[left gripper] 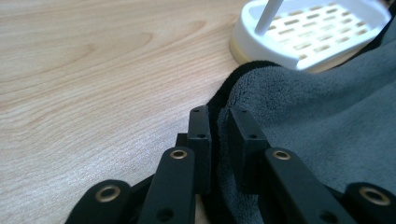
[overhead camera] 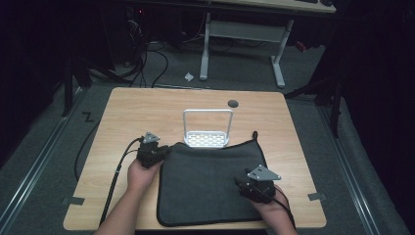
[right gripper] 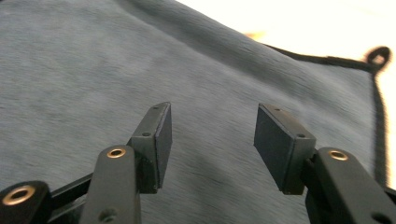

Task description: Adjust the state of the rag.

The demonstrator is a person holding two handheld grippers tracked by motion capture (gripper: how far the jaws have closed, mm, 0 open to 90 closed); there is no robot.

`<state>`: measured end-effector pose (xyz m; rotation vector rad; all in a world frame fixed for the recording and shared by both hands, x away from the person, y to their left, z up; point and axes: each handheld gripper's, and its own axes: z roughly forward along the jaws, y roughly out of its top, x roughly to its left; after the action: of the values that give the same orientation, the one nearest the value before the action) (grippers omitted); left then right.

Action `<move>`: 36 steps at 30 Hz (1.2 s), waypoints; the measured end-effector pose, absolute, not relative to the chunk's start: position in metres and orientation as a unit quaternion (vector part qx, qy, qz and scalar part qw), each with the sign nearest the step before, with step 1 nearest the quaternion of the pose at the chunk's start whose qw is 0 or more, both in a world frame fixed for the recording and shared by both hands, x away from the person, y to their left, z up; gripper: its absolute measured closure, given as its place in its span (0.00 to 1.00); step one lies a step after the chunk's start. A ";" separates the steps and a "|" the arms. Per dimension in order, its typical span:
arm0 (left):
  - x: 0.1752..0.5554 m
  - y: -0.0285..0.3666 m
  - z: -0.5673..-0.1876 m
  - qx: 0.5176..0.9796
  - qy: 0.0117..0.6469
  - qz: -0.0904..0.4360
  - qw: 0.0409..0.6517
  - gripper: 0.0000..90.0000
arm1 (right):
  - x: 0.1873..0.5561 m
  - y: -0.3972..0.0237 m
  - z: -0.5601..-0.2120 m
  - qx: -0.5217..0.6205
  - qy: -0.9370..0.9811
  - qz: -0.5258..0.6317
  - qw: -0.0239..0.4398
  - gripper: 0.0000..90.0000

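A dark grey cloth (overhead camera: 208,183) with a black hem lies flat on the wooden table (overhead camera: 122,112). My left gripper (overhead camera: 164,151) is at the cloth's far left corner. Its jaws are shut on the cloth (left gripper: 308,116), pinching the hem between them (left gripper: 219,135). My right gripper (overhead camera: 241,185) hovers over the cloth's right part, jaws open with nothing between them (right gripper: 212,135). The cloth (right gripper: 93,70) spreads beneath it, with a small hem loop (right gripper: 379,56) at the far corner.
A white slotted rack (overhead camera: 207,138) with a tall wire handle (overhead camera: 207,113) stands just beyond the cloth's far edge, its base (left gripper: 317,32) touching the fabric. A round hole (overhead camera: 233,103) marks the table's back. A desk frame (overhead camera: 242,44) and cables lie on the floor beyond.
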<state>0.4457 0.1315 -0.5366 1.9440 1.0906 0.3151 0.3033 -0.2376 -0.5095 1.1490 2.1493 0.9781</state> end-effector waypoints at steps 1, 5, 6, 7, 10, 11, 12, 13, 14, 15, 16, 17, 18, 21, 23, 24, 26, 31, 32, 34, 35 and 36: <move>0.445 0.133 -0.536 0.776 0.438 0.127 0.436 0.88 | 0.302 -0.233 -0.509 0.419 0.793 0.363 0.252 0.52; 0.445 0.136 -0.537 0.770 0.441 0.118 0.445 0.88 | 0.299 -0.211 -0.509 0.405 0.804 0.365 0.239 0.51; 0.445 0.137 -0.537 0.768 0.442 0.116 0.449 0.88 | 0.299 -0.205 -0.509 0.399 0.809 0.361 0.238 0.51; 0.445 0.137 -0.537 0.767 0.442 0.114 0.451 0.88 | 0.298 -0.198 -0.510 0.395 0.814 0.354 0.236 0.54; 0.445 0.137 -0.537 0.767 0.440 0.113 0.454 0.88 | 0.295 -0.182 -0.513 0.388 0.822 0.350 0.226 0.56; 0.445 0.138 -0.537 0.766 0.439 0.112 0.455 0.88 | 0.295 -0.176 -0.513 0.387 0.825 0.348 0.219 0.56; 0.445 0.138 -0.537 0.765 0.438 0.111 0.458 0.88 | 0.295 -0.170 -0.514 0.384 0.827 0.351 0.215 0.55; 0.445 0.138 -0.537 0.765 0.438 0.110 0.460 0.88 | 0.295 -0.163 -0.514 0.381 0.829 0.353 0.209 0.54; 0.445 0.139 -0.537 0.764 0.438 0.109 0.461 0.88 | 0.294 -0.156 -0.515 0.377 0.831 0.354 0.205 0.54; 0.445 0.139 -0.537 0.763 0.438 0.109 0.462 0.88 | 0.293 -0.148 -0.515 0.370 0.834 0.355 0.205 0.52; 0.445 0.139 -0.537 0.763 0.439 0.109 0.461 0.88 | 0.291 -0.140 -0.516 0.364 0.834 0.356 0.211 0.52; 0.445 0.139 -0.537 0.764 0.440 0.110 0.460 0.88 | 0.290 -0.133 -0.516 0.356 0.835 0.359 0.218 0.53; 0.445 0.139 -0.537 0.764 0.441 0.110 0.459 0.88 | 0.288 -0.126 -0.517 0.348 0.837 0.362 0.217 0.54; 0.446 0.139 -0.537 0.763 0.443 0.108 0.459 0.88 | 0.287 -0.105 -0.521 0.330 0.850 0.359 0.199 0.53; 0.446 0.139 -0.537 0.762 0.445 0.107 0.459 0.88 | 0.286 -0.094 -0.523 0.318 0.857 0.359 0.189 0.51; 0.446 0.139 -0.537 0.761 0.445 0.106 0.459 0.88 | 0.285 -0.088 -0.523 0.313 0.860 0.360 0.182 0.50; 0.446 0.139 -0.537 0.761 0.446 0.105 0.460 0.88 | 0.284 -0.079 -0.523 0.304 0.864 0.364 0.167 0.49; 0.446 0.139 -0.537 0.761 0.446 0.106 0.459 0.87 | 0.280 -0.055 -0.524 0.282 0.874 0.371 0.139 0.48; 0.446 0.139 -0.537 0.761 0.447 0.106 0.459 0.87 | 0.279 -0.051 -0.524 0.278 0.876 0.372 0.133 0.48; 0.446 0.139 -0.537 0.761 0.447 0.105 0.459 0.87 | 0.278 -0.043 -0.526 0.272 0.878 0.375 0.124 0.48; 0.446 0.139 -0.537 0.760 0.447 0.105 0.459 0.87 | 0.279 -0.040 -0.527 0.272 0.877 0.377 0.118 0.48; 0.446 0.139 -0.537 0.761 0.447 0.106 0.458 0.87 | 0.279 -0.037 -0.528 0.270 0.879 0.378 0.110 0.48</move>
<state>0.4463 0.1392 -0.5372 1.8735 1.1017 0.2611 0.2789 -0.0368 -0.5280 0.7931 2.5817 1.1118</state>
